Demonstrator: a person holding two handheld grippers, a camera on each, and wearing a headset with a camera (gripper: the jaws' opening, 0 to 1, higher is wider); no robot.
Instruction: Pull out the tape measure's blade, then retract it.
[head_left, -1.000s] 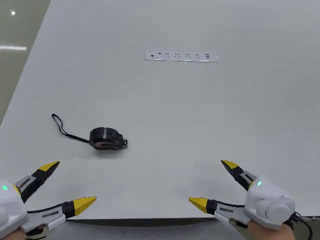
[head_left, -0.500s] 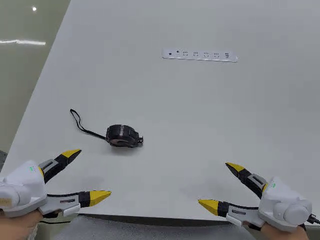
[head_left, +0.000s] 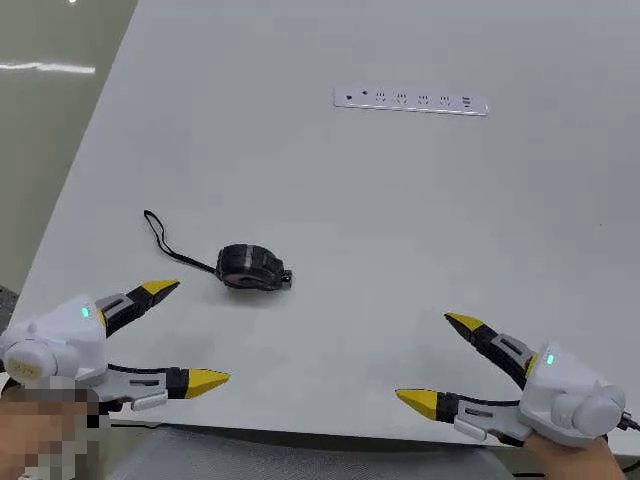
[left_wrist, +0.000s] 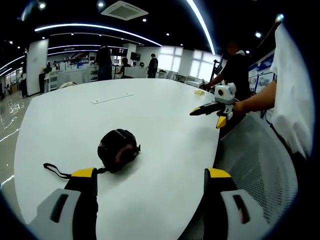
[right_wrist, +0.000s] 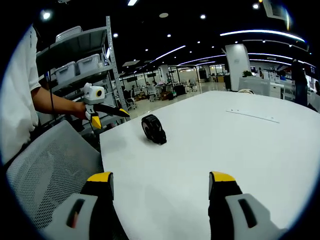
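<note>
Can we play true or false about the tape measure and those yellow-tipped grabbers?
1. The round black tape measure lies on the white table, and nothing holds it. True.
2. The left gripper has its fingers shut. False: they are spread open.
3. The tape's blade is pulled far out. False: no blade is drawn out across the table.
4. A long white power strip lies beyond the tape measure. True.
5. The right gripper grips the power strip. False: it is open, near the table's front edge.
</note>
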